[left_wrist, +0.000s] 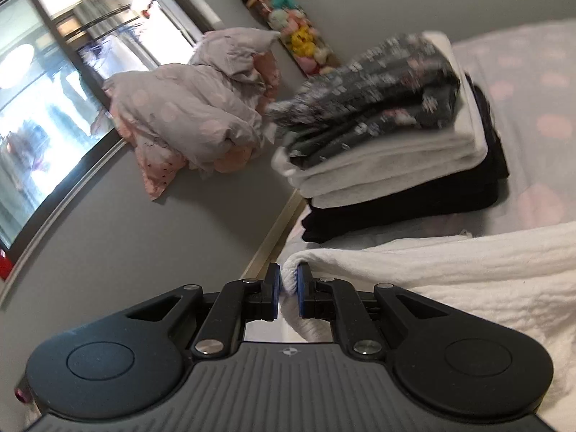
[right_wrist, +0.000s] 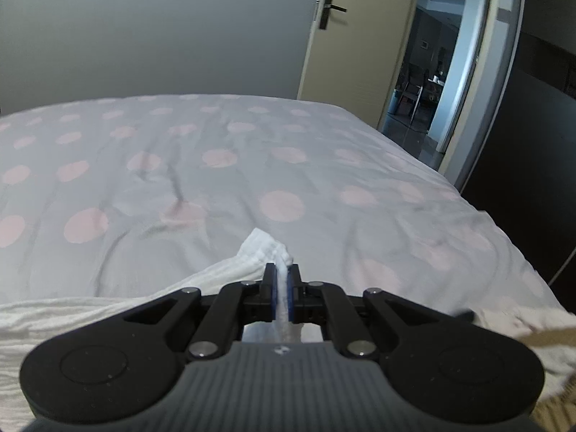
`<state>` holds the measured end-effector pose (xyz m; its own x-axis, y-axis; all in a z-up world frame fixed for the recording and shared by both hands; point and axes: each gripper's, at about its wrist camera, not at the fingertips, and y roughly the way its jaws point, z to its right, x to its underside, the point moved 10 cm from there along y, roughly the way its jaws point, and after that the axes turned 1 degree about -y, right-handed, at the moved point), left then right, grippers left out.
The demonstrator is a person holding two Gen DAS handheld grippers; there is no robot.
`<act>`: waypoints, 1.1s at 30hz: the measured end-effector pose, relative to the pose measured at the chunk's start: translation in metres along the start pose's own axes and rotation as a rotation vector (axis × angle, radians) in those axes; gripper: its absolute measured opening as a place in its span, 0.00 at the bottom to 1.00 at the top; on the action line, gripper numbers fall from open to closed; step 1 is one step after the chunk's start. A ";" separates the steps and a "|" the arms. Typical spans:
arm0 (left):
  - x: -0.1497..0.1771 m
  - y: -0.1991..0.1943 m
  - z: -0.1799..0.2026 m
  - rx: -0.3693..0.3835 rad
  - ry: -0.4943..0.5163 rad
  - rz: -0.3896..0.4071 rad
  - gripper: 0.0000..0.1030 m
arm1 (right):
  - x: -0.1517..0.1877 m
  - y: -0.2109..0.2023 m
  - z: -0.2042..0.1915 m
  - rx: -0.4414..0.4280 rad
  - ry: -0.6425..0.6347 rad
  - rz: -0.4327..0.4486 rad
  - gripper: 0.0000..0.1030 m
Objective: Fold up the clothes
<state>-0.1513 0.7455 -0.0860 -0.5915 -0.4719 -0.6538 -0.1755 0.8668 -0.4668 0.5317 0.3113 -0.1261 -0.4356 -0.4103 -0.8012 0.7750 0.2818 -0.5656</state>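
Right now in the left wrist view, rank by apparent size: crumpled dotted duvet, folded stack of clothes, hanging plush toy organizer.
1. Folded stack of clothes, though it sits nearer the camera, so its lead over the duvet is unsure.
2. Crumpled dotted duvet.
3. Hanging plush toy organizer, clearly smallest.

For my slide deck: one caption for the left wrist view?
Left gripper pinches a white garment beside a stack of folded clothes.

My left gripper (left_wrist: pixel 288 276) sits level, its black linkage arms drawn inward and the blue pads (left_wrist: pixel 276 286) closed on a bunched edge of the white garment (left_wrist: pixel 450 273); my right gripper (right_wrist: pixel 283 276) is posed the same way, pointing forward and slightly down, pads (right_wrist: pixel 274 289) pinched tight on a thin ridge of that white garment (right_wrist: pixel 266 248).
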 end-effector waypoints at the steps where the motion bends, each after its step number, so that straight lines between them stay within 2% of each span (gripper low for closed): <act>1: 0.001 0.009 0.008 0.000 0.016 -0.011 0.11 | -0.002 0.009 -0.008 0.005 -0.008 -0.001 0.06; 5: 0.012 0.028 0.032 0.071 0.039 -0.058 0.14 | 0.005 0.034 -0.034 0.016 -0.033 -0.034 0.06; 7: 0.018 0.029 0.037 0.114 0.031 -0.061 0.24 | 0.012 0.039 -0.040 0.012 -0.033 -0.058 0.07; 9: 0.023 0.023 0.035 0.150 0.020 -0.044 0.26 | 0.019 0.040 -0.040 0.002 -0.017 -0.079 0.11; 10: 0.026 0.019 0.032 0.162 0.012 -0.037 0.34 | 0.021 0.040 -0.039 0.000 -0.005 -0.087 0.13; 11: 0.029 0.014 0.029 0.176 0.004 -0.033 0.40 | 0.021 0.037 -0.036 -0.012 0.024 -0.088 0.16; 12: 0.032 0.007 0.025 0.190 -0.008 -0.026 0.53 | 0.021 0.033 -0.033 -0.024 0.053 -0.088 0.21; 14: 0.038 -0.011 0.016 0.219 -0.045 -0.023 0.56 | 0.023 0.022 -0.027 -0.039 0.100 -0.088 0.25; 17: 0.051 -0.040 0.003 0.267 -0.112 -0.025 0.59 | 0.030 -0.006 -0.022 -0.078 0.130 -0.097 0.25; 19: 0.065 -0.065 0.000 0.322 -0.183 -0.044 0.66 | 0.041 -0.032 -0.024 -0.118 0.132 -0.099 0.26; 22: 0.097 -0.093 0.003 0.393 -0.258 -0.082 0.67 | 0.067 -0.071 -0.027 -0.191 0.149 -0.121 0.27; 25: 0.129 -0.109 0.010 0.414 -0.297 -0.111 0.68 | 0.107 -0.111 -0.033 -0.253 0.149 -0.171 0.30; 27: 0.144 -0.114 0.015 0.436 -0.334 -0.138 0.68 | 0.135 -0.136 -0.039 -0.298 0.153 -0.210 0.35; 31: 0.158 -0.125 0.020 0.492 -0.405 -0.145 0.67 | 0.191 -0.180 -0.048 -0.367 0.169 -0.305 0.44; 33: 0.161 -0.125 0.020 0.494 -0.432 -0.130 0.65 | 0.215 -0.198 -0.047 -0.364 0.177 -0.331 0.48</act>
<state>-0.2087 0.5577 -0.1443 -0.2037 -0.6789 -0.7054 0.2174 0.6712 -0.7087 0.2630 0.2082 -0.1954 -0.7259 -0.3842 -0.5706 0.3870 0.4577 -0.8005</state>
